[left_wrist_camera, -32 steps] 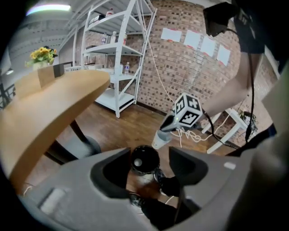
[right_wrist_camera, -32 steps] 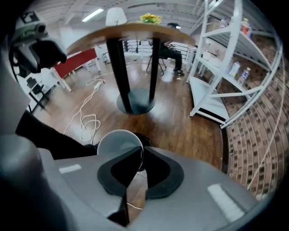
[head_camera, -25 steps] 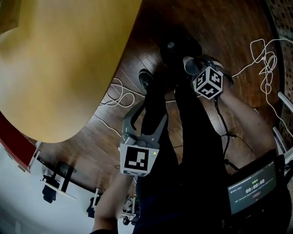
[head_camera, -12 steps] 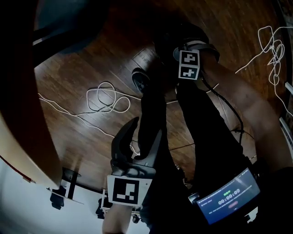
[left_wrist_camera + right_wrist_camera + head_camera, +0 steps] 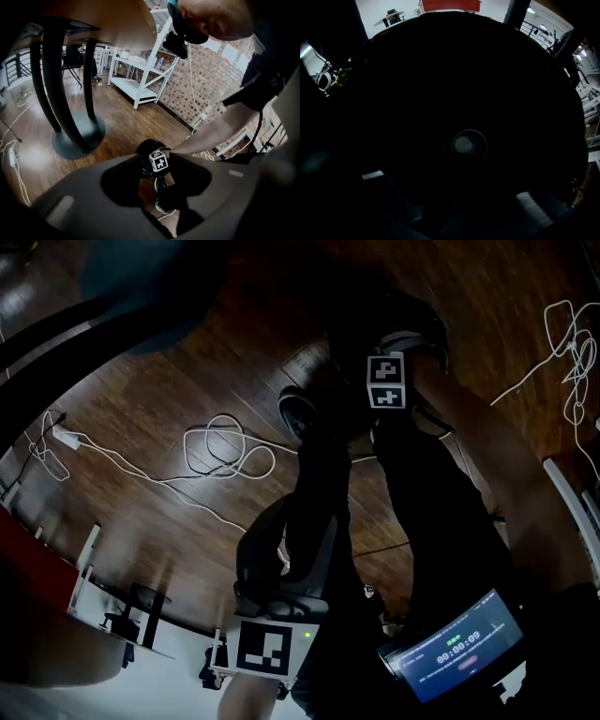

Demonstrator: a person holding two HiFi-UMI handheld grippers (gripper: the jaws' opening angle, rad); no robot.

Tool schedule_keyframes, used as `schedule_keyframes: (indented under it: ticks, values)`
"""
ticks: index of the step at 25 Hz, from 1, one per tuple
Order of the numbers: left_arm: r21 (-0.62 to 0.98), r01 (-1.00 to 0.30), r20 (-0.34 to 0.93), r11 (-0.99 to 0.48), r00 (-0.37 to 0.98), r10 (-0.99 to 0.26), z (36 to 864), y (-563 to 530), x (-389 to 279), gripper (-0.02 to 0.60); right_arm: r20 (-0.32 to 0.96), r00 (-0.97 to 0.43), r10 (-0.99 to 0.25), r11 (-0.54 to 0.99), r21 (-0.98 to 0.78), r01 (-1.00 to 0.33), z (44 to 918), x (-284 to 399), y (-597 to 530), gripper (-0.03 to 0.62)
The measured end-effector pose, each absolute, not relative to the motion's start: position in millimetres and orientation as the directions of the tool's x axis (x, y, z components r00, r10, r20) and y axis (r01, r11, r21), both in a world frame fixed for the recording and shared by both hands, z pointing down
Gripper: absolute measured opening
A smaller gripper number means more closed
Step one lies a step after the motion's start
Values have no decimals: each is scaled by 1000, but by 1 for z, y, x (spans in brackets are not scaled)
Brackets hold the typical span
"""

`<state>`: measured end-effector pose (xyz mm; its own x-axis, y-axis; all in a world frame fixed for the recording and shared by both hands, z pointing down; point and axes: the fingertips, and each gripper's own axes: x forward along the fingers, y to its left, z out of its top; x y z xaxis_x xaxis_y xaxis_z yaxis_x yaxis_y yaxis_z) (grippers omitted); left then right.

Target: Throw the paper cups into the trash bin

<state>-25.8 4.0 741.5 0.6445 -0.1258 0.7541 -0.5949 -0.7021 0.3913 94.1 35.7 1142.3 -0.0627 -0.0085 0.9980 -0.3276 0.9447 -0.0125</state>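
My right gripper (image 5: 382, 352) points straight down into the black trash bin (image 5: 375, 320); only its marker cube (image 5: 386, 381) shows in the head view. The right gripper view is almost black inside the bin (image 5: 440, 70). A paper cup (image 5: 469, 144) shows there from above as a small pale ring. The right jaws have just been opening, but it is too dark to see whether they touch the cup. My left gripper (image 5: 302, 517) hangs lower by the person's legs. Its jaws have just been closing but stand apart with nothing between them (image 5: 158, 187).
White cables (image 5: 230, 446) loop over the wooden floor left of the bin. A dark table pedestal (image 5: 77, 136), a white shelf rack (image 5: 140, 84) and a brick wall (image 5: 201, 79) stand around. A lit screen (image 5: 455, 648) hangs at the person's waist.
The yellow table top has left the head view. My right gripper has sunk into the bin and rolled, and the cup seen at its tip is hidden. My left gripper has dropped lower.
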Motion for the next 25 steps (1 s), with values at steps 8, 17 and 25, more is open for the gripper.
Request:
schedule_keyframes:
  ticks: [8, 17, 25]
  values:
    - [395, -590, 749, -704, 651, -125, 737, 7, -24, 150, 997, -79, -5, 900, -30, -435, 1134, 99, 30, 121]
    - [399, -567, 734, -721, 669, -120, 717, 9, -16, 150, 992, -110, -63, 839, -7, -544, 1085, 105, 14, 126]
    - [371, -502, 711, -781, 694, -109, 666, 11, -7, 150, 984, -160, -81, 762, -42, -646, 986, 100, 32, 124]
